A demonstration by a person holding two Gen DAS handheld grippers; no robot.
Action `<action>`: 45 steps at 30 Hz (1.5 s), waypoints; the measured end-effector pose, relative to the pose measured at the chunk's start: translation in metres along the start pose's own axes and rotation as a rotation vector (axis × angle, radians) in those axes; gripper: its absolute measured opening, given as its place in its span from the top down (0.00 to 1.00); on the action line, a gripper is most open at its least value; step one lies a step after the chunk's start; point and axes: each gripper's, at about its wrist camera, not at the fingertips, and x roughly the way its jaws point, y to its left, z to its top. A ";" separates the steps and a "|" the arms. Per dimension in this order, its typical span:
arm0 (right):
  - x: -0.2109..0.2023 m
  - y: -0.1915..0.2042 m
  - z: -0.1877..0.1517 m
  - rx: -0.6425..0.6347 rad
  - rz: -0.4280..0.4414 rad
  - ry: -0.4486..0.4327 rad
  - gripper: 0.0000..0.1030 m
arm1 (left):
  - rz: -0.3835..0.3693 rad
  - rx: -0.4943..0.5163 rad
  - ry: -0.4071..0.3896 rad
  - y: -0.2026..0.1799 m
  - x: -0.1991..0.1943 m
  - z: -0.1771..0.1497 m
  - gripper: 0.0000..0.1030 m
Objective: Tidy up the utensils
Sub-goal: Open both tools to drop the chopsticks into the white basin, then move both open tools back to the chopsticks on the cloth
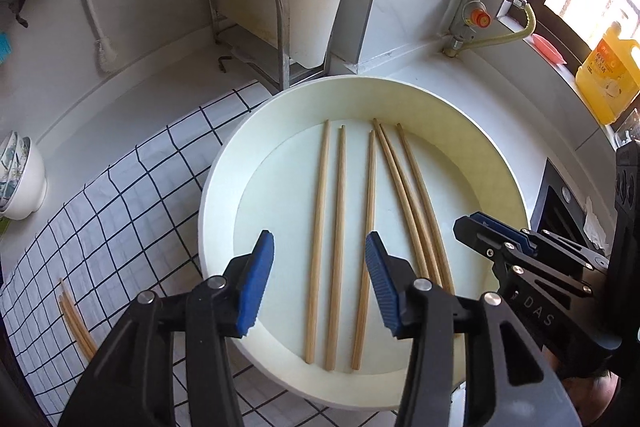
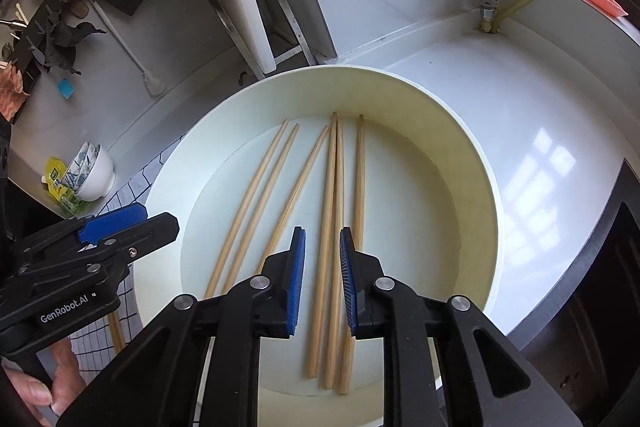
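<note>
Several wooden chopsticks (image 1: 337,227) (image 2: 359,167) lie side by side on the floor of a round white basin (image 1: 220,195) (image 2: 452,179). My left gripper (image 1: 320,247) hovers open over the basin's left half, above the left group of chopsticks, with nothing touching its blue pads. My right gripper (image 2: 322,239) hangs over the right group, its jaws a narrow gap apart; two chopsticks show through the gap, lying on the basin floor. Each gripper also appears from the side in the other view: the right gripper (image 1: 480,223) and the left gripper (image 2: 116,223). More chopsticks (image 1: 74,315) (image 2: 116,331) lie on the cloth left of the basin.
A checked cloth (image 1: 120,211) lies under the basin's left side on a white counter. Stacked bowls (image 1: 20,183) (image 2: 94,171) stand far left. Behind are a metal rack (image 1: 256,23) and a gas valve (image 1: 476,15). A yellow bottle (image 1: 608,67) and a black stove (image 1: 560,211) are at right.
</note>
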 end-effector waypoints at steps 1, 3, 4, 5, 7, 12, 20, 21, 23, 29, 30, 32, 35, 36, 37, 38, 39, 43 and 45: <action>-0.001 0.001 -0.001 -0.003 0.002 0.000 0.83 | 0.001 -0.004 -0.002 0.002 -0.003 -0.003 0.54; -0.004 0.006 -0.003 -0.008 0.002 -0.003 0.82 | 0.005 -0.013 -0.007 0.006 -0.010 -0.007 0.54; -0.005 0.008 -0.005 -0.014 0.004 -0.001 0.81 | 0.005 -0.020 -0.009 0.009 -0.013 -0.010 0.54; -0.006 0.010 -0.005 -0.018 0.008 0.001 0.77 | 0.006 -0.027 -0.011 0.012 -0.016 -0.012 0.51; -0.009 0.014 -0.007 -0.029 0.011 -0.003 0.76 | 0.006 -0.042 -0.012 0.020 -0.023 -0.017 0.49; -0.020 0.027 -0.011 -0.056 0.026 -0.013 0.76 | 0.025 -0.078 -0.023 0.040 -0.039 -0.032 0.49; -0.026 0.061 -0.026 -0.110 0.069 0.000 0.73 | 0.063 -0.139 -0.035 0.076 -0.066 -0.061 0.47; -0.026 0.068 -0.028 -0.123 0.076 0.003 0.72 | 0.060 -0.154 -0.032 0.081 -0.069 -0.065 0.47; -0.026 0.080 -0.033 -0.146 0.088 0.008 0.71 | 0.057 -0.179 -0.027 0.090 -0.074 -0.073 0.46; -0.026 0.122 -0.048 -0.218 0.133 0.022 0.68 | 0.090 -0.232 -0.019 0.121 -0.091 -0.105 0.46; -0.026 0.129 -0.050 -0.229 0.140 0.023 0.68 | 0.096 -0.241 -0.019 0.127 -0.093 -0.111 0.46; -0.025 0.141 -0.055 -0.244 0.149 0.026 0.68 | 0.115 -0.253 -0.015 0.137 -0.097 -0.122 0.46; -0.021 0.162 -0.063 -0.280 0.165 0.048 0.67 | 0.145 -0.266 -0.005 0.154 -0.102 -0.140 0.46; -0.020 0.169 -0.066 -0.295 0.167 0.054 0.66 | 0.150 -0.274 -0.001 0.161 -0.103 -0.146 0.46; -0.019 0.174 -0.069 -0.307 0.169 0.059 0.65 | 0.156 -0.285 0.002 0.168 -0.104 -0.153 0.46; -0.018 0.181 -0.071 -0.320 0.171 0.063 0.65 | 0.162 -0.297 0.004 0.174 -0.106 -0.160 0.46; -0.017 0.188 -0.074 -0.334 0.173 0.068 0.65 | 0.167 -0.306 0.005 0.180 -0.107 -0.165 0.46; -0.010 0.211 -0.085 -0.375 0.182 0.092 0.65 | 0.184 -0.357 0.008 0.205 -0.112 -0.186 0.44; -0.003 0.223 -0.091 -0.398 0.182 0.106 0.62 | 0.198 -0.388 0.010 0.218 -0.113 -0.195 0.43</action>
